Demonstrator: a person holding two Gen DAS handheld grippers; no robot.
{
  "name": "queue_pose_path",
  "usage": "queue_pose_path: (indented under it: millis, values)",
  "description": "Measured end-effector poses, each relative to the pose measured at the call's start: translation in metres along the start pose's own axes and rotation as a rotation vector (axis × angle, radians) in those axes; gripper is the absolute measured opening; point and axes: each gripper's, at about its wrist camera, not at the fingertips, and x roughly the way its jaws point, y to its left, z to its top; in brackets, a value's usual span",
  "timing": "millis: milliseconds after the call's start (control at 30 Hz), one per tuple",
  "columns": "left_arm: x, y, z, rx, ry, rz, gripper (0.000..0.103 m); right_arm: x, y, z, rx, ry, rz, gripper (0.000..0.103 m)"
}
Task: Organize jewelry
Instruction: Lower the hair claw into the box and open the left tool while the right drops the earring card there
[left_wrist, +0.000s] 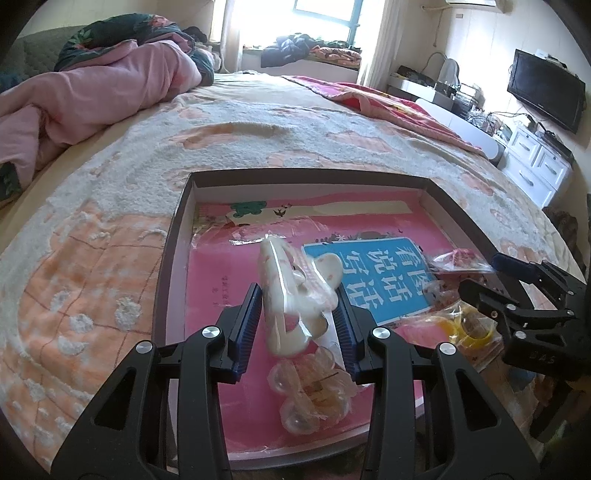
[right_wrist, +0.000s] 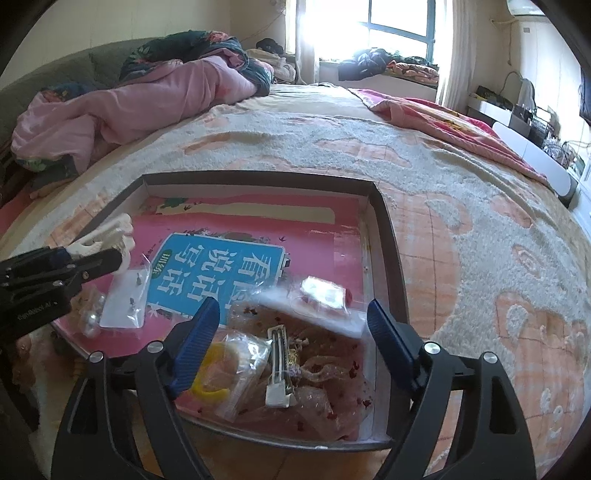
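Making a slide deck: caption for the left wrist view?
Left gripper holds a cream hair claw clip above a shallow box on the bed.

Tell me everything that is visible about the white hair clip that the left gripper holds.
The hair clip is a large claw clip, cream white with faint pink spots, and looks like glossy plastic. It seems wrapped in clear film. The left gripper is shut on it, one blue pad on each side, and it points away from the camera, tilted, above the pink book in the box. The right wrist view shows its toothed end sticking out past the fingers. Whether it touches the bags below is unclear.
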Motion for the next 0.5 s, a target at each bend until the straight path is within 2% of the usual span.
queue_pose_path:
  millis: [67, 133, 233, 367, 500]
  values:
    - [0.0, -0.001, 0.0, 0.001, -0.001, 0.002, 0.031, -0.004, 0.0, -0.001, 0.006, -0.01, 0.0, 0.086]
    - [-0.001, -0.001, 0.0, 0.0, -0.001, 0.002, 0.037, -0.009, 0.0, -0.003, 0.015, -0.021, 0.013, 0.09]
    - [-0.003, -0.001, 0.0, -0.005, -0.008, 0.001, 0.049, -0.016, 0.002, -0.006, 0.02, -0.03, 0.02, 0.092]
    - [-0.008, -0.003, 0.0, -0.009, -0.019, 0.001, 0.054, -0.03, 0.005, -0.011, 0.009, -0.062, 0.016, 0.093]
    - [-0.019, -0.003, -0.002, -0.022, -0.042, -0.01, 0.065, -0.045, 0.006, -0.017, 0.004, -0.094, 0.011, 0.095]
